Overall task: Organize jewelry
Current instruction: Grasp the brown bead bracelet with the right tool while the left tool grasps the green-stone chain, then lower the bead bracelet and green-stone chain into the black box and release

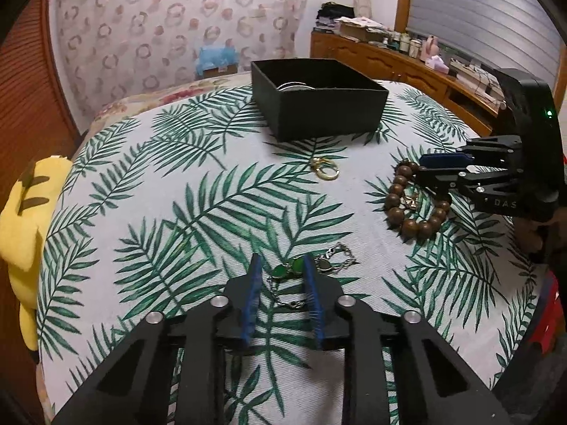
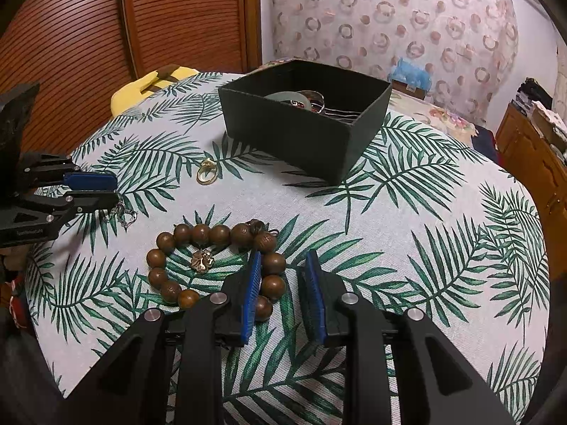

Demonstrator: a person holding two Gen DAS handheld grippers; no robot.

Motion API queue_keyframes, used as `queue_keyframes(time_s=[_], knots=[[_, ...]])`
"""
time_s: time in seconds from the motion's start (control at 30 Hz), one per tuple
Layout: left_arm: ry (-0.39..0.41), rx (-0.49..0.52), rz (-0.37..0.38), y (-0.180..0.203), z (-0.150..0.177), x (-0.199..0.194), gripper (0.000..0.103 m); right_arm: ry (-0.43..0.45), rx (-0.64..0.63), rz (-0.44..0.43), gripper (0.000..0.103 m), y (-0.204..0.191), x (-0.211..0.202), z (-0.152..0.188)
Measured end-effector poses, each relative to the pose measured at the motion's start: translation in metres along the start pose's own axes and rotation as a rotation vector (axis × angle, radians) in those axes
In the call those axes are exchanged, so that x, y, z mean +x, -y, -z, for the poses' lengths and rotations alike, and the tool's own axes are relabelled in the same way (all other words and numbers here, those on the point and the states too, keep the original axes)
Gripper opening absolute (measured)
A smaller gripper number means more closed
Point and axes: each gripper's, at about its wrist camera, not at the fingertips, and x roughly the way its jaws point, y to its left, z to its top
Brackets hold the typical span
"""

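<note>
Nearest on the leaf-print cloth (image 1: 149,184), taking the black box (image 1: 319,106) as landmark:

1. Left gripper (image 1: 282,265), at the near edge, well short of the box. Jaws narrowed around a silver chain bracelet (image 1: 329,264) with green stones; the chain lay between the blue pads (image 1: 250,304), and whether they pressed on it could not be told.

2. Right gripper (image 2: 283,262), likewise well short of the box. Jaws narrow, astride one side of the wooden bead bracelet (image 2: 198,233); beads sat between the pads, contact uncertain.

3. Wooden bead bracelet: flat on the cloth, near side of the box, a small metal flower charm (image 2: 202,261) lying inside its ring.

4. Gold ring (image 1: 326,170): on the cloth, just before the box's near corner, apart from both bracelets.

5. Black box: open-topped, farthest back, with bangles (image 2: 319,104) lying inside.

6. Yellow plush toy (image 1: 24,212): beyond the cloth's edge, left of the box in the left wrist view.
</note>
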Motion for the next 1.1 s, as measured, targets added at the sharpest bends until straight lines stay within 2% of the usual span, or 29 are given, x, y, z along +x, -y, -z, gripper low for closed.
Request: queue_keyframes(time_s=[0.17,0.23,0.27,0.33,0.6,0.83,1.1], knots=[[0.008,0.014,0.016,0.004,-0.001,0.003,0.018,0.000,-0.006,0.007,0.030,-0.001,0.000,0.000],[0.009,0.020,0.025,0.005,-0.002,0.004,0.016,0.001,-0.011,0.009,0.025,-0.001,-0.001,0.000],[0.008,0.022,0.028,0.006,-0.002,0.004,0.014,0.001,-0.015,0.001,0.015,-0.002,-0.001,0.000],[0.007,0.018,0.039,0.006,-0.003,0.005,0.008,0.002,-0.013,-0.012,0.015,-0.002,-0.002,0.001],[0.055,-0.021,0.036,-0.001,-0.009,-0.006,0.008,0.092,-0.030,-0.018,0.015,-0.011,-0.032,-0.014],[0.123,-0.039,0.038,-0.005,-0.024,-0.024,0.008,0.189,-0.065,-0.005,0.015,-0.017,-0.067,-0.042],[0.185,-0.040,0.030,-0.007,-0.049,-0.034,0.008,0.249,-0.074,0.045,0.015,-0.007,-0.078,-0.081]])
